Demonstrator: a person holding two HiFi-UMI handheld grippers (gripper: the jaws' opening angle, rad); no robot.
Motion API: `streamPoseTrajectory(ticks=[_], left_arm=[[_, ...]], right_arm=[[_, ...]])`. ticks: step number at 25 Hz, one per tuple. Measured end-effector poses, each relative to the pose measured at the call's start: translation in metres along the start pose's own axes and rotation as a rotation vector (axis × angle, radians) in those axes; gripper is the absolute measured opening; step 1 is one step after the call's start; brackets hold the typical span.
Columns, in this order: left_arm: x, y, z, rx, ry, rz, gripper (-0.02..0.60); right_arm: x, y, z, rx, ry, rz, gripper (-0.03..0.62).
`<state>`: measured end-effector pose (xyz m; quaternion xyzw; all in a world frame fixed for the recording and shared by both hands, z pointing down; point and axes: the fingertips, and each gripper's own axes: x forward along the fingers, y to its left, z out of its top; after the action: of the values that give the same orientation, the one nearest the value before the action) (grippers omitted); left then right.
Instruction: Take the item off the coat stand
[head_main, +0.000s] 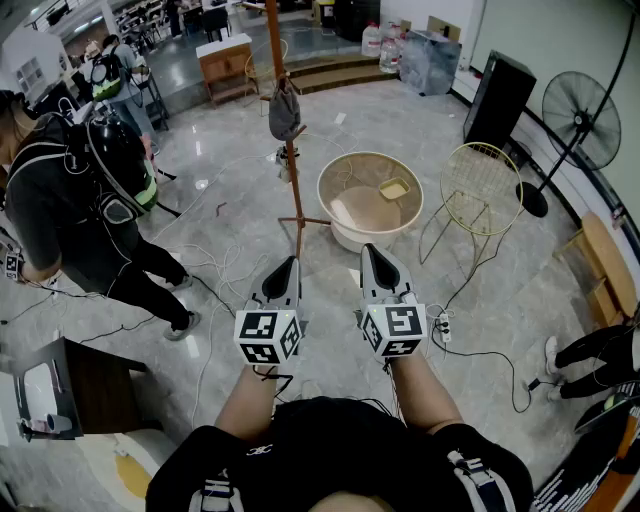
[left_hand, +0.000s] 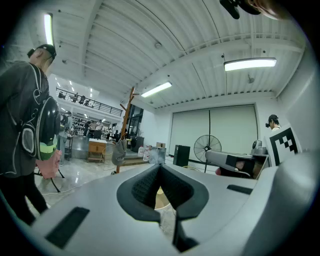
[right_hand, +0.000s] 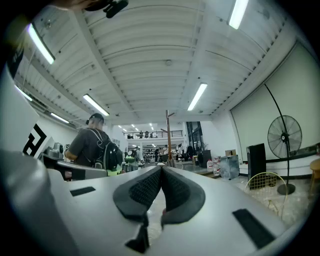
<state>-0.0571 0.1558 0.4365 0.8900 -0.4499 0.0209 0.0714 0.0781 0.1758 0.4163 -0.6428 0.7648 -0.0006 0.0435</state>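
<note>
- Both jaws closed, nothing held: left gripper (head_main: 289, 264), right gripper (head_main: 369, 252).
- Item (head_main: 284, 112) hangs vertical on coat stand (head_main: 291, 190), 12 o'clock, well apart; left gripper nearer.

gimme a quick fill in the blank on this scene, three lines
1. The grey item hangs on the wooden ___.
2. The left gripper and right gripper both have their jaws ___.
3. By the right wall stands a black pedestal ___.
Missing words: coat stand; shut; fan.
</note>
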Motion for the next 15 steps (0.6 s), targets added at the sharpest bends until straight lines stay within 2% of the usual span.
streamPoseTrajectory(ticks=[7, 15], left_arm=[[0.003, 0.010, 0.002, 0.001, 0.014, -0.013, 0.011], [0.007, 0.047, -0.007, 0.022, 0.017, -0.040, 0.011]], right_arm=[[0.009, 0.008, 0.005, 0.019, -0.010, 0.002, 0.015], [0.035, 0.027, -0.012, 0.013, -0.018, -0.029, 0.015]])
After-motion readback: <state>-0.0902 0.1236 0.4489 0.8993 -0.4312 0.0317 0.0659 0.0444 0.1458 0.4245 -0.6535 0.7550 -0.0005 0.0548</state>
